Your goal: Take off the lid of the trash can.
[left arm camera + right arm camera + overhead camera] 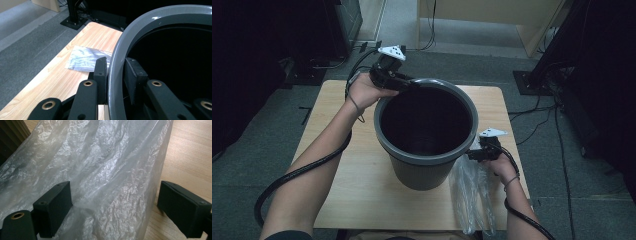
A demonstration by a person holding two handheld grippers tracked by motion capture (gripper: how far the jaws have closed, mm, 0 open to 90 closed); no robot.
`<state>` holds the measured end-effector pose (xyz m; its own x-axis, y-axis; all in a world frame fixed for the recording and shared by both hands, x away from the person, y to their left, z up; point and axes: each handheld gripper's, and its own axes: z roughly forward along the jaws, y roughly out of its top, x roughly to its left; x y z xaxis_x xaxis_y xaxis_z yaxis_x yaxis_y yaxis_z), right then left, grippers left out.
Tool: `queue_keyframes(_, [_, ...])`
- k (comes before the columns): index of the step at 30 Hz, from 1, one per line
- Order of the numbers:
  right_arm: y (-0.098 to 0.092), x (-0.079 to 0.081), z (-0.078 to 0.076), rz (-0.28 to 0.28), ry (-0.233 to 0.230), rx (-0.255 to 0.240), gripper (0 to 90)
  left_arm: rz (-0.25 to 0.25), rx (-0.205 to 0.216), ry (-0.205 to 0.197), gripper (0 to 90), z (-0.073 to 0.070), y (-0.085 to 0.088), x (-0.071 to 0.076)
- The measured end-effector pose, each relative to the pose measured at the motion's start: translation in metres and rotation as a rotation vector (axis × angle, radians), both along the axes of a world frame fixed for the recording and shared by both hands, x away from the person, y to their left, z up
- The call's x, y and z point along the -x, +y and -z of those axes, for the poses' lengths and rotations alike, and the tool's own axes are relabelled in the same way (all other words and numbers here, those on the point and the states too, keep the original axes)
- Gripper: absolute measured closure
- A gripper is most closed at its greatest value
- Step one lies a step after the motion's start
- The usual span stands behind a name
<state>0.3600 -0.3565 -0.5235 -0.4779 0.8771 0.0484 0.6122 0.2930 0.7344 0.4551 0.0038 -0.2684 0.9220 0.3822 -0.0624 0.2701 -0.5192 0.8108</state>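
On the wooden table (pixel 362 200) stood a grey bin (pixel 426 165), unlined, its rim straddled by the left gripper (pixel 115 75), not yet clearly pinched; beside its base, the right gripper (pixel 113 202) gaped around the loose plastic bag (pixel 105 170), lining remained.

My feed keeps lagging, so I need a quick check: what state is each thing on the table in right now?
Grey bin: upright on the table, empty as far as its dark inside shows.
Clear plastic bag: crumpled, lying flat beside the bin.
Left claw: straddling the bin's rim; outer pad touching.
Right claw: open, over the bag.
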Motion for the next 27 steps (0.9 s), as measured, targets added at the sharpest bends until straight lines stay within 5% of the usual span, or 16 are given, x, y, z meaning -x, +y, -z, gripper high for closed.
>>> queue_keyframes(5, [0.0,0.0,0.0,0.0,0.0,0.003,11.8,-0.013,0.008,0.017,74.1,-0.011,0.005,0.002])
queue_keyframes(15, [0.0,0.0,0.0,-0.001,0.001,0.003,11.8,-0.097,-0.009,0.209,78.0,-0.023,0.023,-0.002])
queue_keyframes(27, [0.0,0.0,0.0,-0.001,0.0,0.004,11.9,-0.125,-0.001,0.204,77.9,-0.027,0.04,-0.001])
